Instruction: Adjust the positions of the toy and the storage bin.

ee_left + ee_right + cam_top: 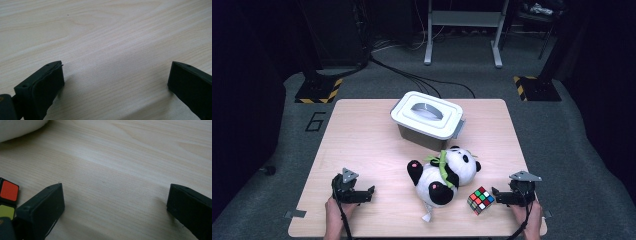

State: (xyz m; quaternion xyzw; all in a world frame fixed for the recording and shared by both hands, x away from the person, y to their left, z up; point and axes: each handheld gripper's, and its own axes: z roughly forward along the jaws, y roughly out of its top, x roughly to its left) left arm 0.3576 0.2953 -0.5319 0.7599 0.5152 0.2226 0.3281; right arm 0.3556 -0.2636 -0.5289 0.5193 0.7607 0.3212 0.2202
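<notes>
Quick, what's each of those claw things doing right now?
Left gripper: open, holding nothing.
Right gripper: open, holding nothing, beside the puzzle cube.

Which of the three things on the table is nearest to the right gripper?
The colourful puzzle cube, just beside the right gripper; the panda and lidded box lie farther away.

Setting: a lab or recording studio, dimly lit. Evidence: a lone pale wooden table (pixel 362 130) under bright light on grey carpet; black stand bases with yellow-and-black hazard tape at 10 o'clock (pixel 318 90) and 2 o'clock (pixel 536 88); black cables (pixel 412 75) running across the floor at 12 o'clock; a grey metal frame (pixel 464 30) beyond; a number "6" (pixel 315 121) marked on the floor at 9 o'clock.
</notes>
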